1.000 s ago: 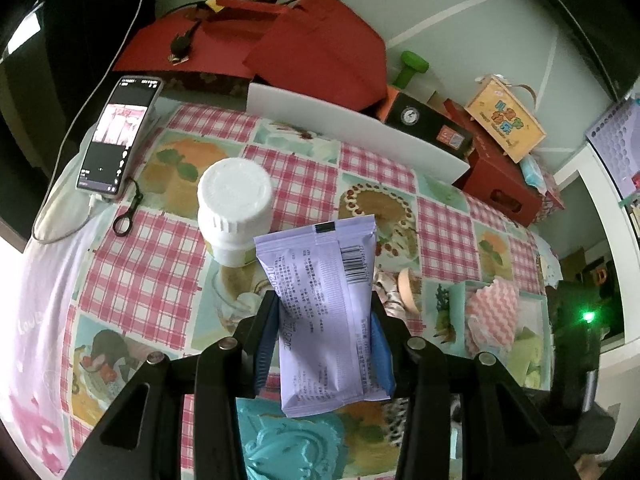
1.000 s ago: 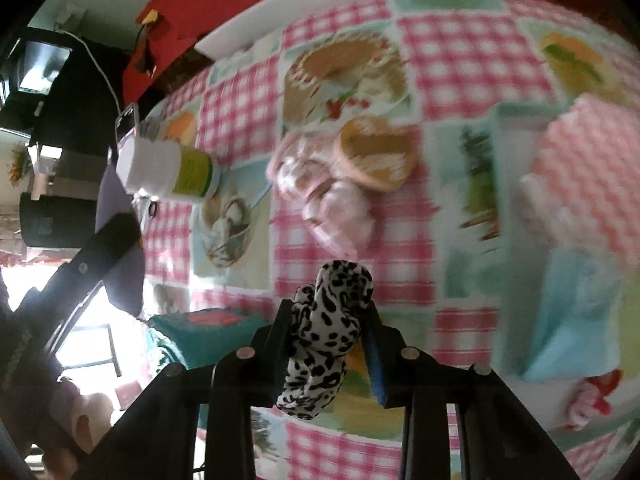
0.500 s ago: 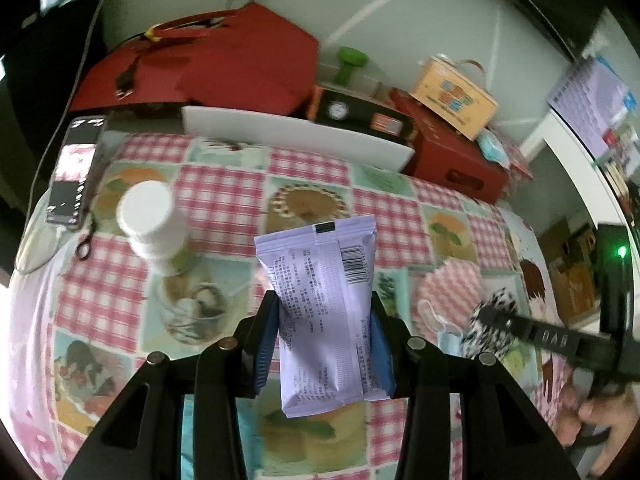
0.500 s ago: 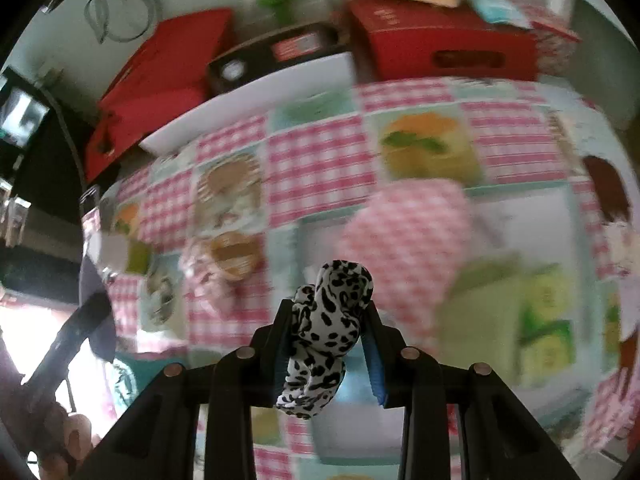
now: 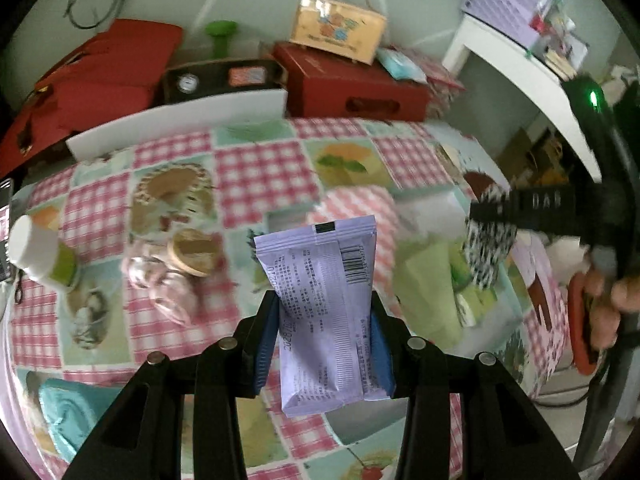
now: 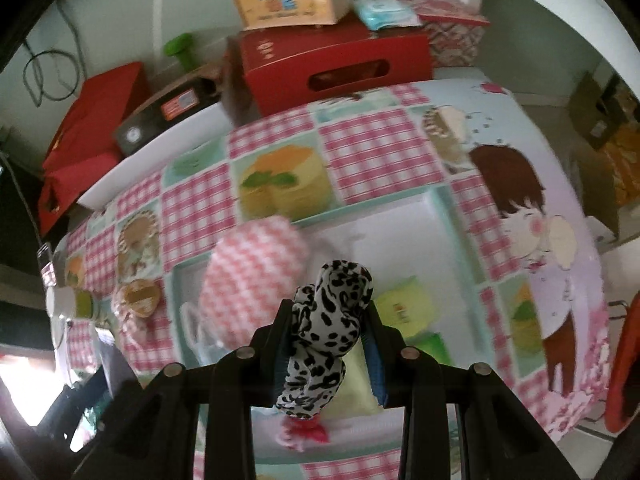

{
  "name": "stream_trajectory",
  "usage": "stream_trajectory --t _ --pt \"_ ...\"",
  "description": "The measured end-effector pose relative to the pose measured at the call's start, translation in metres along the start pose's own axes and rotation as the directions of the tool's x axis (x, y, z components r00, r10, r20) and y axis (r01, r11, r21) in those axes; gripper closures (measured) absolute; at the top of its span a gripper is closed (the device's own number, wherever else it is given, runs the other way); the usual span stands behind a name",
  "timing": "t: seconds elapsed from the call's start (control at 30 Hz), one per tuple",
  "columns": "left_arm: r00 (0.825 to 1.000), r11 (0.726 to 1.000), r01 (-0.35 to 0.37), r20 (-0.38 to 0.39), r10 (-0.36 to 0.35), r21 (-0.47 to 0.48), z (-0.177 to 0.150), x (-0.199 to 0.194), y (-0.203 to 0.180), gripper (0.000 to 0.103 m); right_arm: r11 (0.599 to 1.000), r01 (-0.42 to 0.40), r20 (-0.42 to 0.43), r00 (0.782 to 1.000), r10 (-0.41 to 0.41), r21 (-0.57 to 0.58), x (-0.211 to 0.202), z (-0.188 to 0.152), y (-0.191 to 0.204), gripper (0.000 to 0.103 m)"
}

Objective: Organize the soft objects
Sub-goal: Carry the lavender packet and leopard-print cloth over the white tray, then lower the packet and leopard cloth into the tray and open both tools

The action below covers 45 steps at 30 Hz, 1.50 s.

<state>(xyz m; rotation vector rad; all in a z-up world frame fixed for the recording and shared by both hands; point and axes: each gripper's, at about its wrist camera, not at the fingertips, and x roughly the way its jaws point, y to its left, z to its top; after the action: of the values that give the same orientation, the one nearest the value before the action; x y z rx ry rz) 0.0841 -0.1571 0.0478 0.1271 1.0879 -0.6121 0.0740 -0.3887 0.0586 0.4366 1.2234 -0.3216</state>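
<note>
My left gripper [image 5: 322,316] is shut on a lilac snack packet [image 5: 324,312], held upright above the checked tablecloth. My right gripper [image 6: 328,328] is shut on a black-and-white leopard-print scrunchie [image 6: 326,332], held over a white tray [image 6: 400,236]. The tray holds a pink-and-white zigzag cloth [image 6: 252,276] and green packets [image 6: 404,308]. In the left wrist view the right gripper [image 5: 488,240] with the scrunchie [image 5: 486,252] hovers at the right, above the green items [image 5: 428,284].
A white-capped bottle [image 5: 36,252] stands at the left. A wrapped pink bundle with a round tan lid [image 5: 176,268] lies mid-table. A teal item [image 5: 68,412] lies near the front left. Red boxes [image 5: 352,84] and a red bag [image 5: 100,76] sit behind the table.
Both grippers swung right, still holding their items. The right gripper with the scrunchie moved from over the table's middle to above the tray.
</note>
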Motion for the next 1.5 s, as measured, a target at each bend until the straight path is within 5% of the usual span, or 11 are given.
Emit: stream_trajectory --t 0.3,0.53,0.7,0.77,0.93,1.13,1.27,1.4,1.5 --pt "0.999 0.999 0.039 -0.03 -0.039 0.019 -0.004 0.028 -0.017 0.059 0.991 0.134 0.01 0.991 -0.134 -0.03 0.018 0.028 -0.023 0.068" --pt "0.997 0.997 0.06 -0.046 -0.057 0.053 -0.006 0.043 -0.029 0.058 0.986 0.163 -0.01 0.987 -0.163 -0.029 0.051 0.044 -0.028 0.067" --pt "0.997 0.996 0.06 -0.059 -0.056 0.068 -0.008 0.047 -0.035 0.054 0.978 0.208 -0.016 0.978 -0.208 -0.034 0.066 0.051 -0.029 0.066" --pt "0.997 0.996 0.057 -0.058 -0.053 0.065 -0.007 0.047 -0.034 0.045 0.976 0.215 -0.019 0.976 -0.216 -0.039 0.069 0.053 -0.028 0.066" --pt "0.997 0.997 0.066 -0.048 -0.065 0.034 -0.003 0.043 -0.025 0.034 0.979 0.201 -0.038 0.979 -0.202 -0.029 0.073 0.053 -0.028 0.042" --pt "0.999 0.999 0.044 -0.028 -0.045 -0.022 0.003 0.036 -0.006 0.032 0.979 0.204 -0.054 0.977 -0.205 -0.024 0.072 0.053 -0.031 0.038" --pt "1.0 0.992 -0.017 -0.001 0.017 -0.125 0.008 0.03 0.03 0.007 0.98 0.197 -0.076 0.977 -0.197 -0.014 0.07 0.05 -0.035 0.028" --pt "0.996 0.974 -0.084 0.011 0.088 -0.208 0.011 0.024 0.066 0.005 0.984 0.178 -0.086 0.98 -0.177 0.001 0.068 0.046 -0.038 0.001" --pt "0.993 0.959 -0.115 0.005 0.121 -0.258 0.011 0.022 0.09 0.003 0.981 0.194 -0.078 0.978 -0.194 -0.006 0.065 0.044 -0.036 0.0"
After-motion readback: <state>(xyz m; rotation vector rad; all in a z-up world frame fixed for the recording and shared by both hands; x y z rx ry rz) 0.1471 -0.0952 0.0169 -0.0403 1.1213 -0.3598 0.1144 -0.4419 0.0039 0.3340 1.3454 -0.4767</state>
